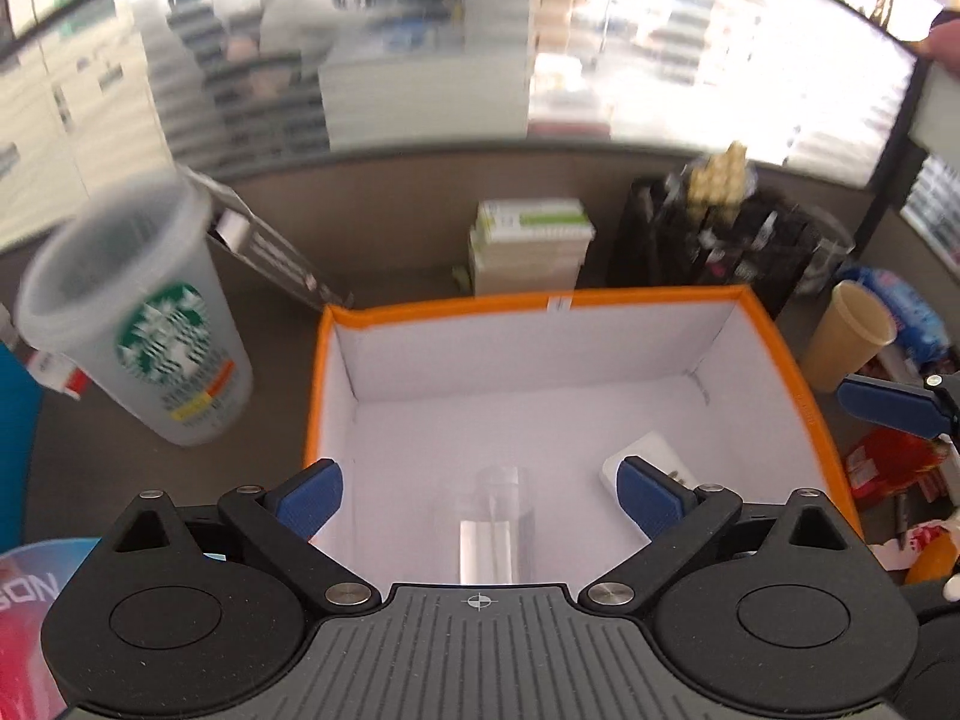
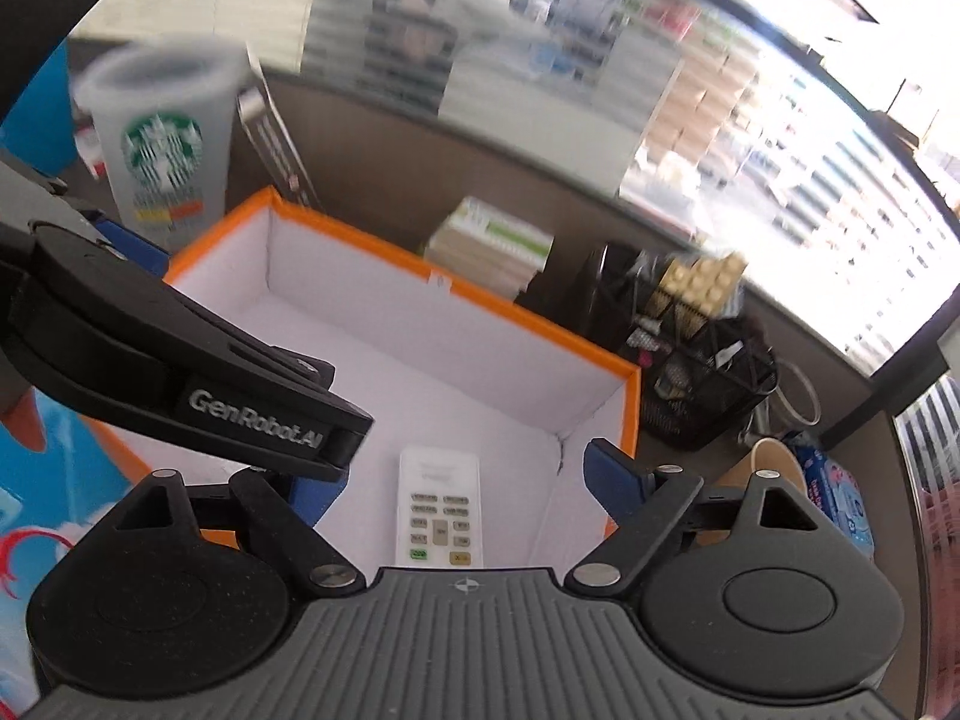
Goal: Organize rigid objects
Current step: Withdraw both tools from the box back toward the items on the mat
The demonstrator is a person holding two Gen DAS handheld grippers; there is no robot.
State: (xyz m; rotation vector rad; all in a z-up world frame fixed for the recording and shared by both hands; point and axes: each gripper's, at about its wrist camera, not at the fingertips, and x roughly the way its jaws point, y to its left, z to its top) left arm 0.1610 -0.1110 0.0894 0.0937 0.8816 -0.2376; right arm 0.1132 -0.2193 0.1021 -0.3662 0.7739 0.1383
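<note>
An orange-rimmed box [image 1: 804, 396] with a white lining stands on the desk. On its floor lie a clear see-through item [image 1: 497, 516] and a white remote control [image 2: 440, 507], whose end [image 1: 645, 455] also shows in the left wrist view. My left gripper [image 1: 480, 498] hovers open above the clear item, with its blue fingertips [image 1: 312, 498] wide apart and touching nothing. My right gripper [image 2: 465, 486] hangs open over the remote without touching it. The left gripper's black body [image 2: 180, 372] covers part of its left finger.
A Starbucks cup [image 1: 156, 324] stands left of the box, and a paper cup [image 1: 852, 330] and blue packet [image 1: 906, 306] to its right. Behind it are a stack of boxes [image 1: 528, 240] and a black mesh organizer [image 1: 720, 234]. Red packaging [image 1: 888, 462] lies at the right.
</note>
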